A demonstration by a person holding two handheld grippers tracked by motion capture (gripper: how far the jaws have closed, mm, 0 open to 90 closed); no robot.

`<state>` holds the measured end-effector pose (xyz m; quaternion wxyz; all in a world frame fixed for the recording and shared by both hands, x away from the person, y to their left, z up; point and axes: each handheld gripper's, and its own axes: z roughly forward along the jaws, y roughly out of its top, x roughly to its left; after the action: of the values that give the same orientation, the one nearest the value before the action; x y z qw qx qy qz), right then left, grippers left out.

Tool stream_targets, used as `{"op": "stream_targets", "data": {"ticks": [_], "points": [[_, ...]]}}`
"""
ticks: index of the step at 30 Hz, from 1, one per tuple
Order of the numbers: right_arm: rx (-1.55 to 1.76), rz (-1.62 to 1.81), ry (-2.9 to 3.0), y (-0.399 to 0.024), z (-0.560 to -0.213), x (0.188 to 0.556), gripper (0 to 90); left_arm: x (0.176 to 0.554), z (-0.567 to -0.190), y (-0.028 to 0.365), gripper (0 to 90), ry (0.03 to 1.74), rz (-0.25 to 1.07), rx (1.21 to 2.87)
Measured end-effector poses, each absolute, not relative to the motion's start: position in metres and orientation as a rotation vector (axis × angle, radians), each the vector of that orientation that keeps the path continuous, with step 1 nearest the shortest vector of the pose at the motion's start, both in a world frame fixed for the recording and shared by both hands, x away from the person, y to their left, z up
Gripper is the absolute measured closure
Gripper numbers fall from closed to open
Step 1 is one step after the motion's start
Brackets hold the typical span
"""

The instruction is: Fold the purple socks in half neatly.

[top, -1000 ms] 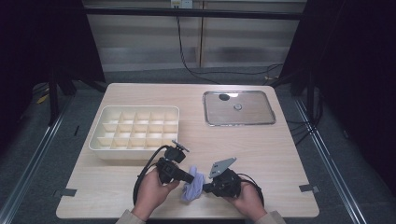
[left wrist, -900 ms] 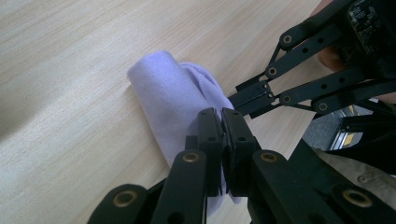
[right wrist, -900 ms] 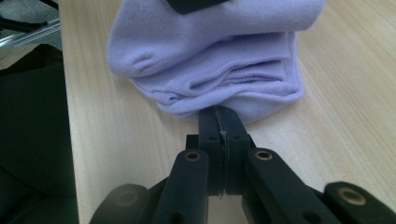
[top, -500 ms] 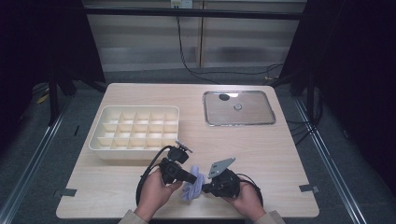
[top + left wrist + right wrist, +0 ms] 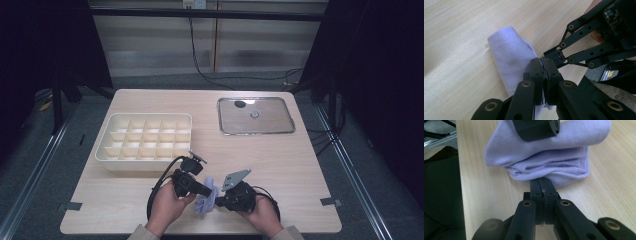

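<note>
Even overhead light on the table [image 5: 280, 160] amid dark surroundings, glare on the tray [image 5: 256, 116], near jaws softly blurred.

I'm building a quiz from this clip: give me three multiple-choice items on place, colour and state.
1. Where is the flat metal tray?
A. far right of the table
B. near left corner
C. inside the divided box

2. What colour is the folded cloth?
A. red
B. pale lilac
C. green

3. How does the left gripper stand?
A. wide open
B. shut on an edge of the cloth
C. lying on the tray

Key: A, it lies right of the cream divided box; B, the cloth is lilac; B, jaws meet on fabric.
</note>
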<state>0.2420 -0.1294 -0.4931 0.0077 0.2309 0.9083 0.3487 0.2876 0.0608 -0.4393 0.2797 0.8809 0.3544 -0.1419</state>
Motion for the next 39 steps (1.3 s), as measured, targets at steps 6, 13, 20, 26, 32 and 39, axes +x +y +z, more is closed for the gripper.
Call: {"op": "stream_targets", "data": {"ticks": [6, 13, 20, 26, 32, 39], "points": [[0.707, 1.089, 2.838, -0.128, -0.493, 0.242, 89.1, 0.288, -0.439, 0.060, 87.5, 0.945, -0.378, 2.366], [0.722, 1.092, 2.836, -0.126, -0.493, 0.241, 89.3, 0.287, -0.441, 0.057, 87.5, 0.946, -0.379, 2.365], [0.716, 1.096, 2.833, -0.125, -0.493, 0.242, 89.3, 0.286, -0.443, 0.055, 87.4, 0.940, -0.385, 2.367], [0.698, 1.094, 2.834, -0.124, -0.494, 0.242, 89.3, 0.285, -0.447, 0.054, 87.4, 0.947, -0.388, 2.368], [0.702, 1.088, 2.834, -0.124, -0.493, 0.242, 89.3, 0.283, -0.452, 0.050, 87.4, 0.938, -0.392, 2.385], [0.699, 1.092, 2.834, -0.124, -0.494, 0.242, 89.3, 0.282, -0.454, 0.046, 87.2, 0.946, -0.376, 2.394]]}}
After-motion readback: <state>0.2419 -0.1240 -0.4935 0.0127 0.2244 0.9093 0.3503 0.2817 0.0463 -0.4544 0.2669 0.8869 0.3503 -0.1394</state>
